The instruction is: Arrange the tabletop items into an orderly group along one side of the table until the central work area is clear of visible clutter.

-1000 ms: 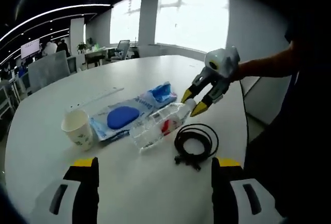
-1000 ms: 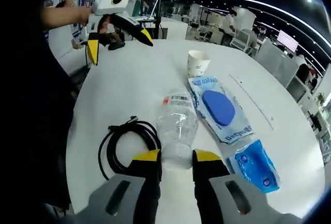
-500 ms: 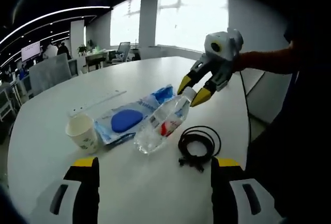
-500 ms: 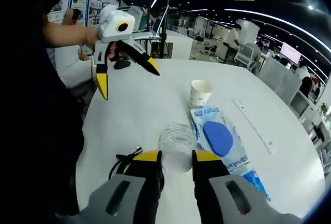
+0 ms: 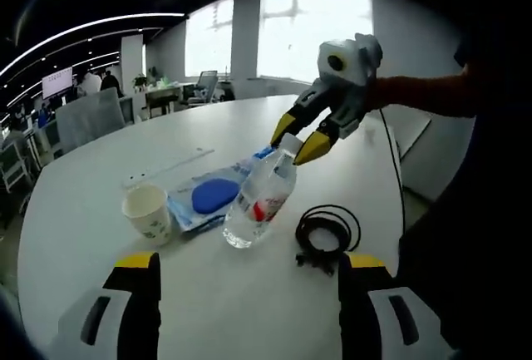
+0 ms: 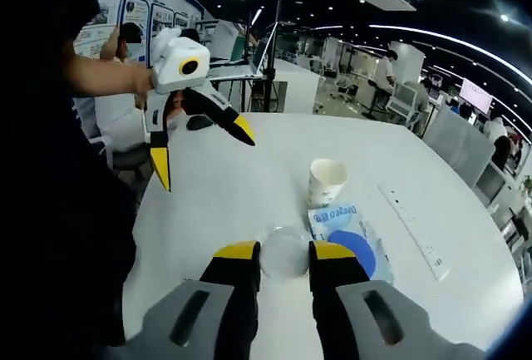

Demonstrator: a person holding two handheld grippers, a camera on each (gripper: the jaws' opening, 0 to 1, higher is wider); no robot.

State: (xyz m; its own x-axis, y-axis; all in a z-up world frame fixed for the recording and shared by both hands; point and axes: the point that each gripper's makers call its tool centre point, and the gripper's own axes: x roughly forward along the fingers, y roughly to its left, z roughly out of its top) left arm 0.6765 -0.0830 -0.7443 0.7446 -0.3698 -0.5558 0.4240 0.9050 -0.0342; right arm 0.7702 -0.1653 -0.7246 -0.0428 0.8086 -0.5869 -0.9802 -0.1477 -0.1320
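Left gripper view: clear plastic water bottle w/ red-and-white label (image 5: 259,199) stood tilted on the white round table (image 5: 83,210), base down on the top, neck leaning up and away toward the right gripper (image 5: 293,138). Right gripper's yellow-tipped jaws were clamped on the bottle's neck end, so the long axis ran from the table up into those jaws. Just left of the bottle: blue-and-white plastic pouch w/ dark blue oval pad (image 5: 209,197), then a white paper cup w/ green print (image 5: 148,213), upright. Right of the bottle base, near but apart: coiled black cable (image 5: 327,232). The left gripper (image 5: 239,293) had its own jaws spread wide w/ nothing between them, well short of the bottle; the bottle sat ahead, about centre of its gap.

Right gripper view: looked straight down the bottle, seen end-on as a clear disc (image 6: 284,251) pinched between the right gripper's (image 6: 284,253) near-closed jaws. Cup (image 6: 326,181) and pouch (image 6: 352,242) lay beyond, right of the bottle. Long white power strip (image 6: 413,227) lay further right. Left gripper (image 6: 202,145) hung above the table at upper left, jaws wide apart, empty.

Judgement: right hand had the bottle, so righting or shifting it toward the cup/pouch side was its job; left was free, likely for the cable.
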